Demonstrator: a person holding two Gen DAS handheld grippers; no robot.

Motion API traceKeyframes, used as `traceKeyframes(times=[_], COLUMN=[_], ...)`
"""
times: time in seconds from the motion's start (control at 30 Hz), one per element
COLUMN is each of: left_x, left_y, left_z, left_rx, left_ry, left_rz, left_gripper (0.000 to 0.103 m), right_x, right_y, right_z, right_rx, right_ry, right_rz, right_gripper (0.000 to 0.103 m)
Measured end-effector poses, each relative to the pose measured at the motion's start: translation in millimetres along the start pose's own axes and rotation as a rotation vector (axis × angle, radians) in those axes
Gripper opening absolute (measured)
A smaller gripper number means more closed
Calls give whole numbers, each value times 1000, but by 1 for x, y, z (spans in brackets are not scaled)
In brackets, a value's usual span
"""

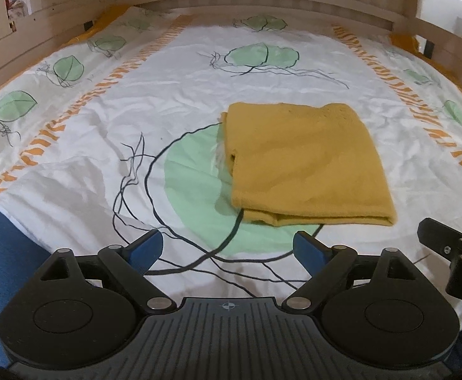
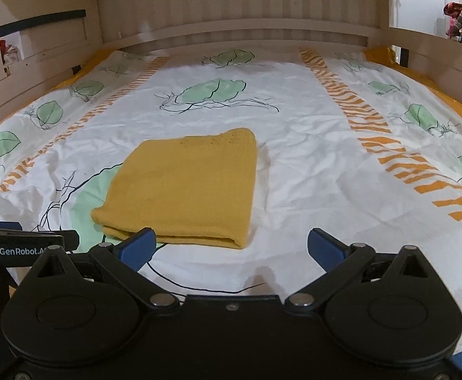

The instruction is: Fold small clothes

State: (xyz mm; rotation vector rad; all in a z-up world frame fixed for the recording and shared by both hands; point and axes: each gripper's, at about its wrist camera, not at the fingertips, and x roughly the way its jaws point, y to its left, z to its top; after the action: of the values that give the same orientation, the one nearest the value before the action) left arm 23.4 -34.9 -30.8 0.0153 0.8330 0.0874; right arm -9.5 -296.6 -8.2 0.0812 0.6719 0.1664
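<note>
The mustard garment (image 1: 306, 161) lay folded near the middle of the bed (image 1: 180, 101), toward its near edge. The left gripper (image 1: 227, 250) and right gripper (image 2: 229, 247) hovered empty, jaws wide. A one-layer pinch risked dragging the fold open.

"GenRobot.A…" in white, cut off, on the left tool (image 2: 25, 247)
</note>
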Motion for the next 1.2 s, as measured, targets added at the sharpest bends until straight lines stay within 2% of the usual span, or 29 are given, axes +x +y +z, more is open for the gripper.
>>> traceKeyframes(times=[1.2], left_x=[-1], left_y=[-2], left_z=[-3], left_rx=[-20], left_ry=[20], left_rz=[-46], left_gripper=[89], right_x=[4], right_y=[0], right_z=[0], right_rx=[17], right_ry=[32], right_rz=[10], right_gripper=[102])
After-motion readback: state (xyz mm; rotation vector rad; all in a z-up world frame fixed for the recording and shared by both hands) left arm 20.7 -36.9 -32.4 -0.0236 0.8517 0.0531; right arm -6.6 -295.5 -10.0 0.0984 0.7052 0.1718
